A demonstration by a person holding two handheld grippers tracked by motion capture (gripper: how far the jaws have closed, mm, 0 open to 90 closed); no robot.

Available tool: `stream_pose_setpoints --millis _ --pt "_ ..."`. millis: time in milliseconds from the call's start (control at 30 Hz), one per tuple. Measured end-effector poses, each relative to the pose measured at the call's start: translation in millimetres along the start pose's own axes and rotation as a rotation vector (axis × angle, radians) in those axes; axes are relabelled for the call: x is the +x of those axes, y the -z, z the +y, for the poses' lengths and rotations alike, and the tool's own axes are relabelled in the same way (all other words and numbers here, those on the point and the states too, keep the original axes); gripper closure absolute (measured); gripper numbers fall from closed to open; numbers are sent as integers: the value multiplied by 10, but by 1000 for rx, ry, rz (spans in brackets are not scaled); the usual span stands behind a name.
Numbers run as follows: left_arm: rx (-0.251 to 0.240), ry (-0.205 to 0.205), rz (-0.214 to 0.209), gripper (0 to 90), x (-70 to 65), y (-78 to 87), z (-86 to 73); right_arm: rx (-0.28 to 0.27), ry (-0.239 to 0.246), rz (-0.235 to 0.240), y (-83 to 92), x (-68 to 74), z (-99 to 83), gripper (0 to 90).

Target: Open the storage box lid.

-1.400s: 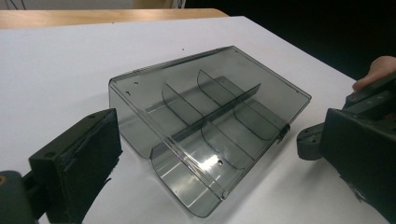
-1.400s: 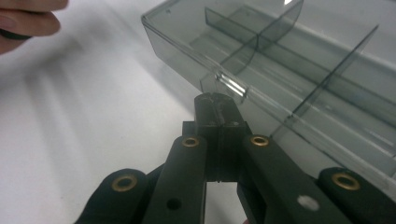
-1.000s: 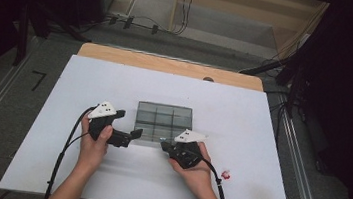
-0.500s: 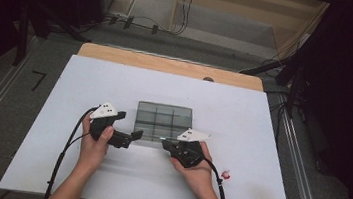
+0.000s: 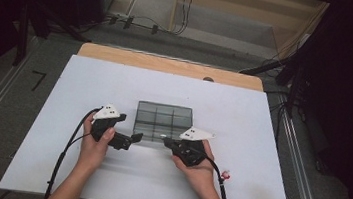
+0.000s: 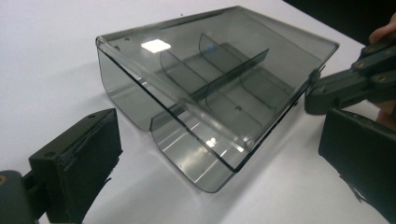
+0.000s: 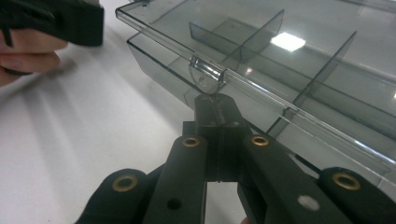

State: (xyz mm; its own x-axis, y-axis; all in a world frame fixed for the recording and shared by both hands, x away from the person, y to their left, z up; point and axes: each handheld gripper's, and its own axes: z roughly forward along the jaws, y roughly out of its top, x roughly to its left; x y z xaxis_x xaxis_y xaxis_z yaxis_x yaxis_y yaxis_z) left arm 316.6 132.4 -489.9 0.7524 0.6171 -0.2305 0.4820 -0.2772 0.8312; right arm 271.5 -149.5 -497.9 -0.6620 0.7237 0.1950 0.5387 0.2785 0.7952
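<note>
A smoky see-through compartment box (image 5: 164, 121) lies on the white table with its lid down. My left gripper (image 5: 135, 137) is at the box's near left corner. In the left gripper view the left gripper (image 6: 224, 140) is open, its jaws wide apart, and the box (image 6: 210, 79) sits just ahead of them. My right gripper (image 5: 166, 140) is at the box's front edge. In the right gripper view the right gripper (image 7: 215, 105) is shut, its tip right under the clear latch tab (image 7: 207, 74) on the front of the box (image 7: 299, 60).
The white table board (image 5: 90, 84) has bare room on all sides of the box. A small red and white object (image 5: 227, 174) lies by the right gripper's cable. A wooden edge (image 5: 168, 64) runs along the far side, with cables on the floor beyond.
</note>
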Motion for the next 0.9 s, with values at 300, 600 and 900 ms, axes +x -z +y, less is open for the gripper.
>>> stream_pose_setpoints --millis 300,600,900 --pt "20 23 20 2 4 -58 -30 -28 -3 -5 37 -13 46 880" --pt "9 17 78 88 -19 -48 -13 -46 -15 -12 49 5 58 880" --pt "-25 -2 150 217 -45 -7 21 -64 -20 -5 63 17 76 880"
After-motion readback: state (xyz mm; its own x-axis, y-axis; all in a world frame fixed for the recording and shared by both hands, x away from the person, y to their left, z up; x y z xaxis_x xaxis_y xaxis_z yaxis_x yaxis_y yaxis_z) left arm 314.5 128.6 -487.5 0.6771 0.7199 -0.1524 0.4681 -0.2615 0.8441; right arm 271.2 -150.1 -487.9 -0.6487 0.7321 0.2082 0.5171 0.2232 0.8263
